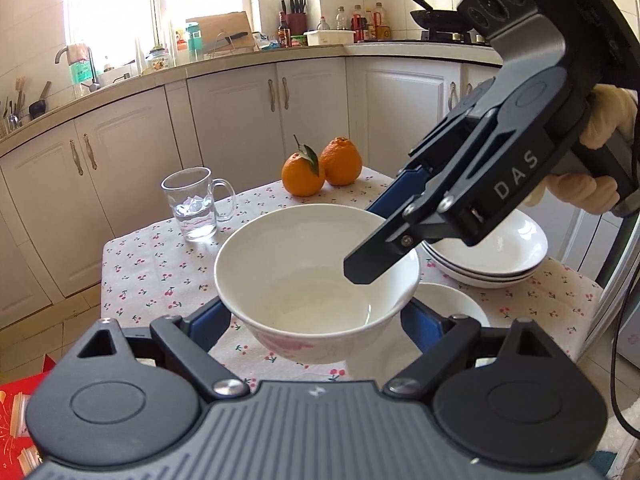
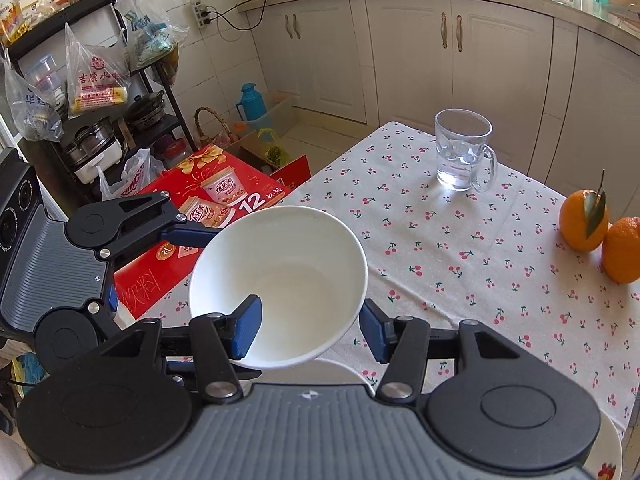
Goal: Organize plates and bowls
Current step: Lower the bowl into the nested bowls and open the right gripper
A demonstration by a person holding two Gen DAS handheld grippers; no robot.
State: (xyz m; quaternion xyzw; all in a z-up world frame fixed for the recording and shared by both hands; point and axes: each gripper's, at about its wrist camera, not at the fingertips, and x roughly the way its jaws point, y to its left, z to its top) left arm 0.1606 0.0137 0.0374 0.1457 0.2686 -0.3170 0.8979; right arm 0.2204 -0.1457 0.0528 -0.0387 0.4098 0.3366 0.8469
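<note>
A white bowl with a pink pattern outside is held above the table. My left gripper spans the bowl's sides, fingers against its walls. My right gripper is open around the bowl's rim, one blue finger inside and the other outside; it shows from the right in the left wrist view. A second white bowl sits on the table beneath. A stack of white plates lies at the right.
A glass mug with a little water and two oranges stand on the cherry-print tablecloth. A red drinks box sits on the floor left of the table. Kitchen cabinets run behind.
</note>
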